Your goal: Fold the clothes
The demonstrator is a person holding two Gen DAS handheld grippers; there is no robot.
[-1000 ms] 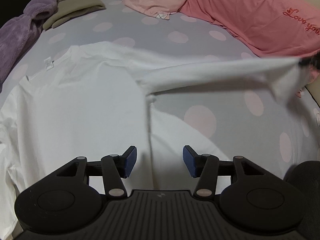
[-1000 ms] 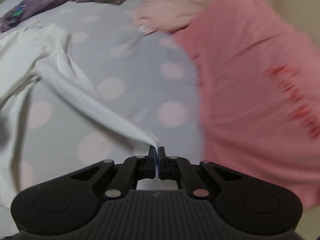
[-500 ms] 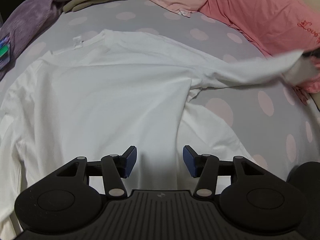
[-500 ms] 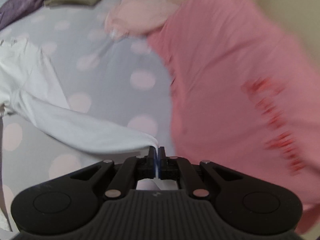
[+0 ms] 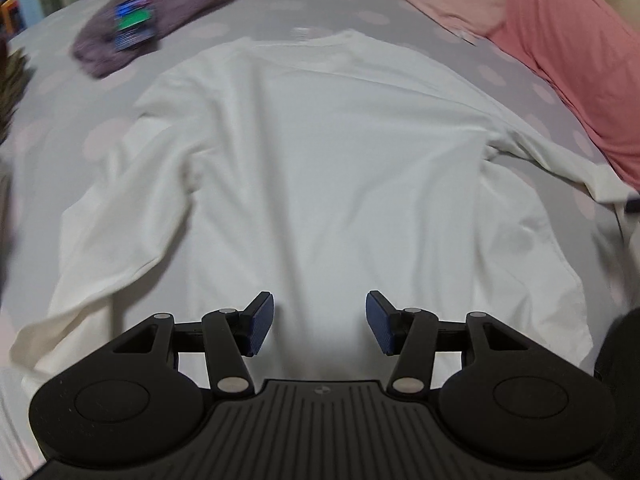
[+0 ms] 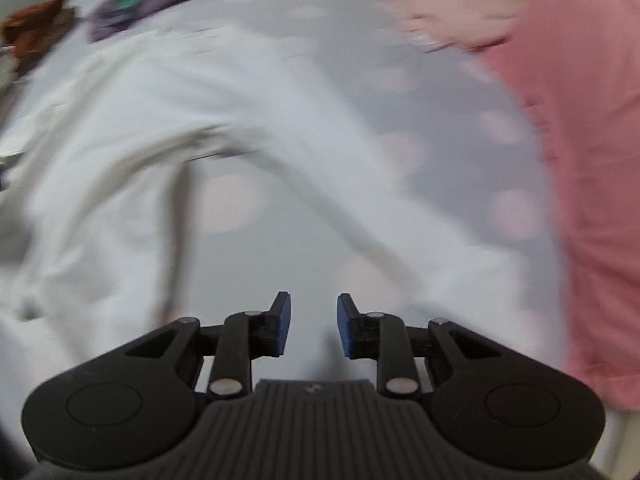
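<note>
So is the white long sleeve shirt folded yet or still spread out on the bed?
Spread out. The white shirt lies flat on the dotted bedsheet, body open, both sleeves angled outward, no fold across it.

shirt (image 5: 332,152) flat on bed (image 5: 264,20), garments (image 5: 568,52) behind

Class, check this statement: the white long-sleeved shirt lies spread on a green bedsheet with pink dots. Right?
Not quite. The white long-sleeved shirt does lie spread out, but the bedsheet is grey with pink dots, not green; the left wrist view shows this.
</note>
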